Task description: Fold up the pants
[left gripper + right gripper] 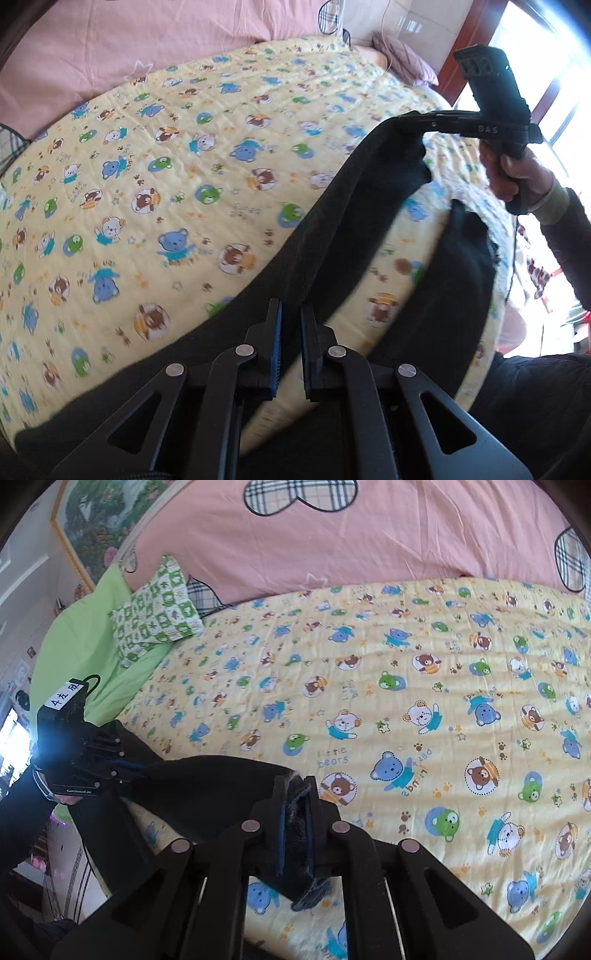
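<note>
Black pants point(332, 229) hang stretched in the air over a yellow bear-print quilt point(166, 166). My left gripper point(291, 314) is shut on one end of the pants, the cloth pinched between its blue pads. My right gripper point(402, 123) shows at the upper right of the left wrist view, shut on the other end. In the right wrist view the right gripper point(295, 786) pinches a bunched black edge of the pants point(207, 786); the left gripper point(144, 768) holds the cloth at the left. A second leg point(461, 266) hangs lower.
A pink duvet point(369, 535) lies along the back of the bed. A green checked pillow point(155, 609) and green sheet point(81, 635) lie at the left. A window frame point(476, 44) and bright window stand at the right of the left wrist view.
</note>
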`<state>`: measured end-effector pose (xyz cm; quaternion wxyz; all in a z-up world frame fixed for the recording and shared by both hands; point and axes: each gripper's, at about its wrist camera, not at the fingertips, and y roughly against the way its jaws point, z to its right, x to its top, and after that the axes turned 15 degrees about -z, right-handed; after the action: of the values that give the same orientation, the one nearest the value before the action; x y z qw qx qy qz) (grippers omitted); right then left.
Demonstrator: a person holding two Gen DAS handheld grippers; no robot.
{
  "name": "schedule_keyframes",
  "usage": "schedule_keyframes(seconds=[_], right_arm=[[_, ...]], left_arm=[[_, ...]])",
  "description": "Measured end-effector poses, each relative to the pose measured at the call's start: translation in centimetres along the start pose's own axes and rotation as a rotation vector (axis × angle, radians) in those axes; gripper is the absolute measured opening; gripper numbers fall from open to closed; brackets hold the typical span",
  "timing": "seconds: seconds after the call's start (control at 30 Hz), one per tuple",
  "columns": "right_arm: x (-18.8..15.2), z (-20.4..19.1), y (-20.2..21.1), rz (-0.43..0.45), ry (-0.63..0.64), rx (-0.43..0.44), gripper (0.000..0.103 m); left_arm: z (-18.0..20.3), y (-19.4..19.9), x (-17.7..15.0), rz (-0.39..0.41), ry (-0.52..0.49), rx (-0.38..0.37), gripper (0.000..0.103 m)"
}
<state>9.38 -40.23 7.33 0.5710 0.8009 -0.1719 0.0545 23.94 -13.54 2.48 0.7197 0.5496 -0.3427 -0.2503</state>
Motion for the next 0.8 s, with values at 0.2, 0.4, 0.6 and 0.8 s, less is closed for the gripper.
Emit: schedule_keyframes(seconds=[0.2, 0.4, 0.6, 0.8], right_arm=[[-2.7, -1.5, 2.2, 0.05, 0.099, 0.029, 0.008], [-5.7, -3.5, 3.1, 0.049, 0.217, 0.031, 0.008], [-7.2, -4.3, 3.5, 0.047, 0.239, 0.032, 0.008], [-7.6, -4.7, 3.6, 0.037, 0.243, 0.033, 0.008]], left_arm=[[3.1, 2.3, -3.1, 0.078, -0.019, -0.073, 0.003], [4.4, 1.8, -4.1, 0.088, 0.003, 0.044, 0.004], [2.1, 3.3, -2.5, 0.109, -0.018, 0.211, 0.07], [0.8, -0.1, 0.5, -0.003, -0.138, 0.368, 0.076]])
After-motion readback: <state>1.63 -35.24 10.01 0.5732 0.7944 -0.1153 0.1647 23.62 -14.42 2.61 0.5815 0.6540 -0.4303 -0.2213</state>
